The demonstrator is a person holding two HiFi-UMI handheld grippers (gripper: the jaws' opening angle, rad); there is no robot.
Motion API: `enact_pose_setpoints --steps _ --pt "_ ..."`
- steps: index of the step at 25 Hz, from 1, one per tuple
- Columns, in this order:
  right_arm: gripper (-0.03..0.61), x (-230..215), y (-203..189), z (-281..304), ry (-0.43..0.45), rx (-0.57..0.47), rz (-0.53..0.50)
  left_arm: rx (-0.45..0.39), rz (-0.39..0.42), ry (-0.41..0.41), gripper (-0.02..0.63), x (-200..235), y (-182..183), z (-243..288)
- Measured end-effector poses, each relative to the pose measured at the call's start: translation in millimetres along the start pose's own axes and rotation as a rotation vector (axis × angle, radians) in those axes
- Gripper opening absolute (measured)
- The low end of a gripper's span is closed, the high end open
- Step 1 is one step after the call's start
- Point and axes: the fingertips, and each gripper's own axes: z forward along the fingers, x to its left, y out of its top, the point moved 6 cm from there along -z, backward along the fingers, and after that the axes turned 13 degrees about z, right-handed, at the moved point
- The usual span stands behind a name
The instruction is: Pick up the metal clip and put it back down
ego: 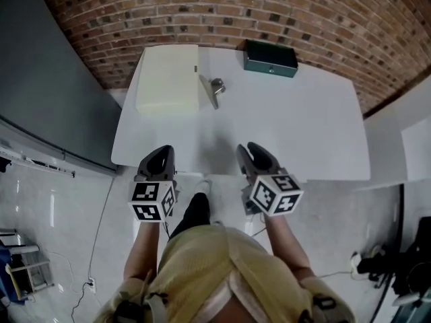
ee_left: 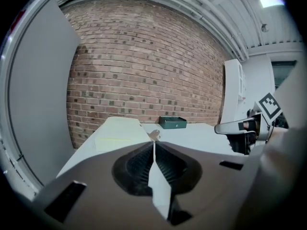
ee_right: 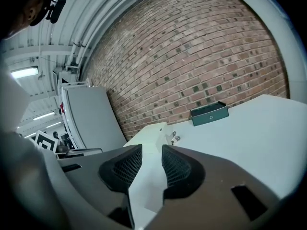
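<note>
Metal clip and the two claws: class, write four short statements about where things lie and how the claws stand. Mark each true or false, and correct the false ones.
1. The metal clip lies on the white table, right beside the cream box. True.
2. The left claw is shut on the clip. False: its jaws are together on nothing, and the clip lies far across the table.
3. The right claw has its jaws apart and holds nothing. True.
4. The green box stands at the table's near edge. False: it stands at the far edge, by the brick wall.
</note>
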Motion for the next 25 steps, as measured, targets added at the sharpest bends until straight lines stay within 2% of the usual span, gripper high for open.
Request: enact_pose_setpoints --steps 14,19,25 --pt "0.106 -35 38 123 -0.078 0.066 0.032 0.057 0.015 -0.039 0.003 63 19 110" --pt "0.106 -44 46 163 -0.108 0.100 0.033 0.093 0.022 -0.042 0.003 82 18 134" --pt "0.106 -53 52 205 -0.130 0.127 0.029 0.099 0.035 -0.031 0.003 104 14 157"
